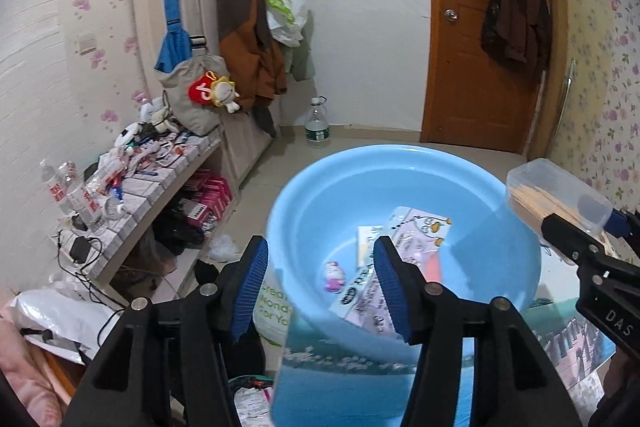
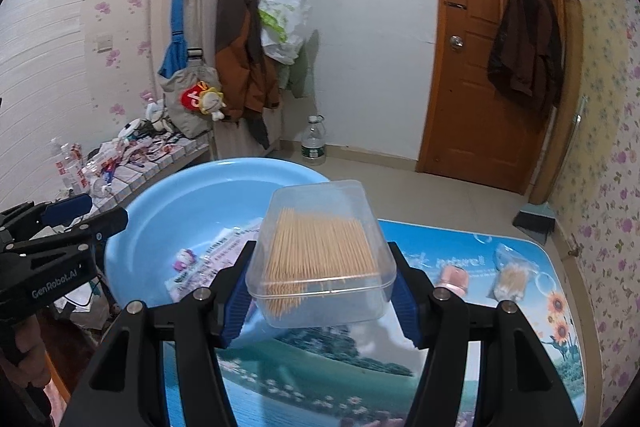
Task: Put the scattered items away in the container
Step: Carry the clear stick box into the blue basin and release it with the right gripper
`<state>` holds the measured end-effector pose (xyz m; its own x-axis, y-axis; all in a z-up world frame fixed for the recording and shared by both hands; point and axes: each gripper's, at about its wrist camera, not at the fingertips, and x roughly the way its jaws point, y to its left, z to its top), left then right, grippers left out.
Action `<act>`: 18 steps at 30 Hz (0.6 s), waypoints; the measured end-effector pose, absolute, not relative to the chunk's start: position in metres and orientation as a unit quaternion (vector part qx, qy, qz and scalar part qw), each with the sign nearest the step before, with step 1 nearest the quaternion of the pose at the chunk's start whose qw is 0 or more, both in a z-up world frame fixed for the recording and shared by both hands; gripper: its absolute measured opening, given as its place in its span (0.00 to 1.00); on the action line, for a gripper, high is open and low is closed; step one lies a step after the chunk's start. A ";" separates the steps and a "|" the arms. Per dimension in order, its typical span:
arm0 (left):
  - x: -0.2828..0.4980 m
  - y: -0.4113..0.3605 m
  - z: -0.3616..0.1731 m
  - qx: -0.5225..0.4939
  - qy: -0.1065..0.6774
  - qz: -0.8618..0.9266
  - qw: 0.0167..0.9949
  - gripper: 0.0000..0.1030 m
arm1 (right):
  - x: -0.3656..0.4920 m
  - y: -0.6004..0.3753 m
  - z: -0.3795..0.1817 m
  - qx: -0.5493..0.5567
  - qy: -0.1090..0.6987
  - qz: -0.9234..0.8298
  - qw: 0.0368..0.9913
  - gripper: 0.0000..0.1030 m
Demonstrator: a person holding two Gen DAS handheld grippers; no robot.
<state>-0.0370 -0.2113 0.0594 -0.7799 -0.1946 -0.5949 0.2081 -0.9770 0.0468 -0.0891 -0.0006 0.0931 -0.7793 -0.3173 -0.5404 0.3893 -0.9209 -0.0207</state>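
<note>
A light blue basin (image 1: 400, 167) stands on the table. It holds a small pink cat toy (image 1: 334, 277) and flat printed packets (image 1: 412, 247). My left gripper (image 1: 320, 287) hovers over the basin's near rim, open, with nothing between its blue pads. My right gripper (image 2: 320, 303) is shut on a clear plastic box of toothpicks (image 2: 320, 255), held above the basin's (image 2: 192, 179) right edge. The left wrist view shows that box (image 1: 556, 195) at the far right. On the table to the right lie a small pink item (image 2: 454, 277) and a clear bag of wooden sticks (image 2: 512, 279).
The table carries a landscape-print mat (image 2: 320, 367). A cluttered low shelf (image 1: 132, 179) runs along the left wall, with coats (image 1: 248, 27) hanging behind. A water bottle (image 1: 317, 125) stands on the floor near the brown door (image 1: 480, 47). A dustpan (image 2: 534, 221) sits at the right wall.
</note>
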 end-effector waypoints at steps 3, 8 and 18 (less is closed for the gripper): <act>-0.032 -0.220 0.058 0.318 0.015 -0.941 0.113 0.53 | -0.086 -0.020 0.096 0.272 0.072 -0.938 0.202 0.60; -0.027 -0.235 0.055 0.323 0.024 -0.938 0.120 0.54 | -0.084 -0.051 0.094 0.277 0.081 -0.931 0.225 0.60; -0.017 -0.261 0.047 0.331 0.036 -0.933 0.141 0.60 | -0.105 -0.104 0.068 0.326 0.096 -0.905 0.255 0.60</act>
<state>-0.0172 -0.2607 0.0470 -0.7418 -0.2391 -0.6266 0.2863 -0.9578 0.0265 -0.1050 -0.1041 0.0681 -0.6571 -0.4001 -0.6389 0.5246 -0.8513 -0.0064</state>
